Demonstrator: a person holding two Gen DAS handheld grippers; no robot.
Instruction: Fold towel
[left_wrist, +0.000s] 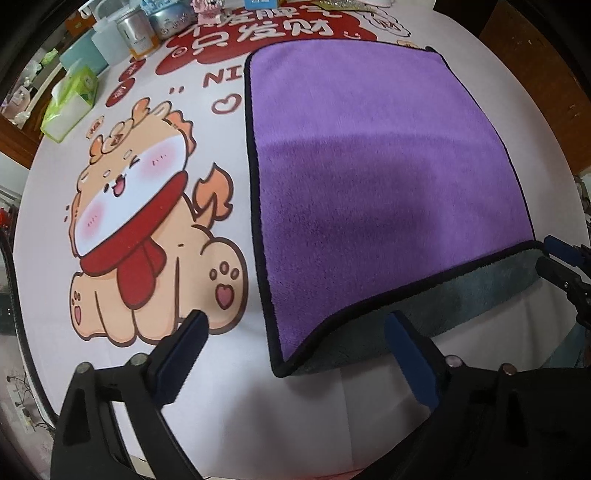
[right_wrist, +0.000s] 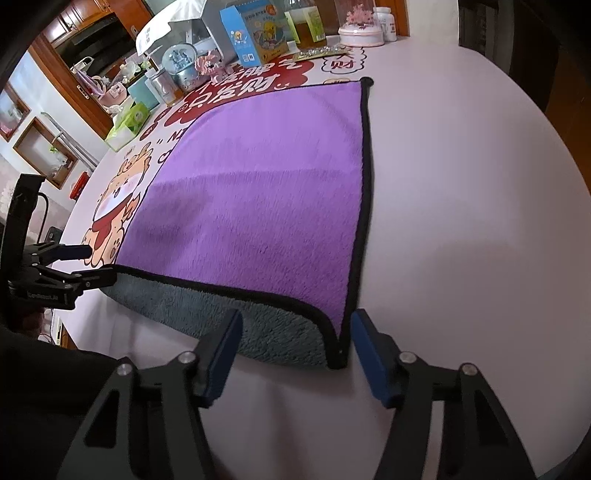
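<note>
Towel (left_wrist: 369, 177): purple plush on top, grey on the underside, edged all round in black; lay spread on the table (right_wrist: 461, 184), partly over the printed cloth.
Towel position: right of the cartoon dog (left_wrist: 147, 229) in the left wrist view; far edge close to the red lettering (left_wrist: 280, 26).
Near edge: lifted and rolled back, showing a strip of grey underside (right_wrist: 221, 310) along the whole near side.
Near corners: both curled up off the table, the black binding turned over.
Left gripper (left_wrist: 295, 354): jaws spread wide, blue pads on both fingers; near-left towel corner sat between the fingers, not pinched; whether either pad touched the fabric could not be told.
Right gripper (right_wrist: 295, 354): jaws wide apart; near-right towel corner stood in the gap, close to the right-hand finger (right_wrist: 373, 362); nothing held.
Other gripper seen from the right wrist view: at the towel's far near corner, fingertips at the black edge.
Background: green tissue box (left_wrist: 70, 103), metal tins (left_wrist: 135, 29) and a blue carton (right_wrist: 255, 33) along the table's far side.
</note>
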